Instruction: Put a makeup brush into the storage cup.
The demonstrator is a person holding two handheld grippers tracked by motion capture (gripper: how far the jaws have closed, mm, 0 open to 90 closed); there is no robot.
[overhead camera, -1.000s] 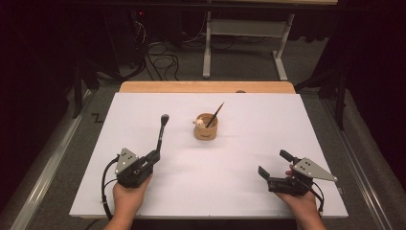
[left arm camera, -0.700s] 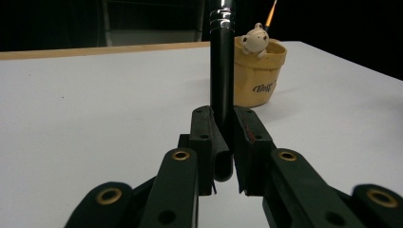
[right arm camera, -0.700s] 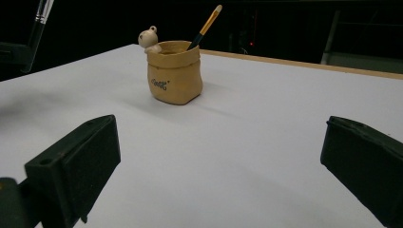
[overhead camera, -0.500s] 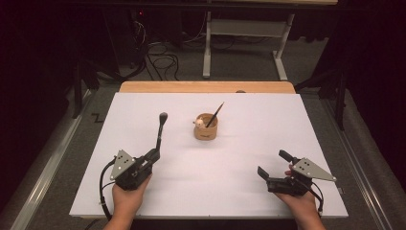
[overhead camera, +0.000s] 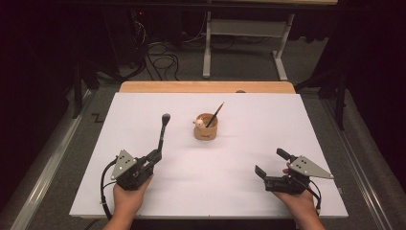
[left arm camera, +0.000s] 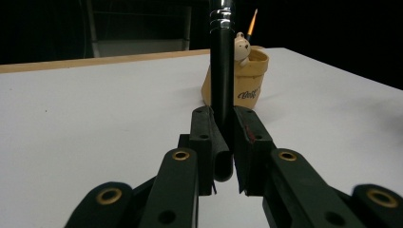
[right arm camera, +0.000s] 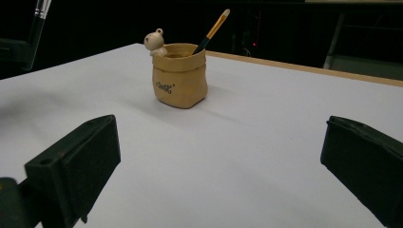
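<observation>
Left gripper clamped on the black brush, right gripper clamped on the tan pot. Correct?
Not quite. The left gripper is clamped on the black brush, but the right gripper is open and holds nothing; the tan pot stands apart, beyond its jaws, as the right gripper view shows.

Dark lettering on the tan pot (right arm camera: 179, 81) — too blurred to read.
</observation>
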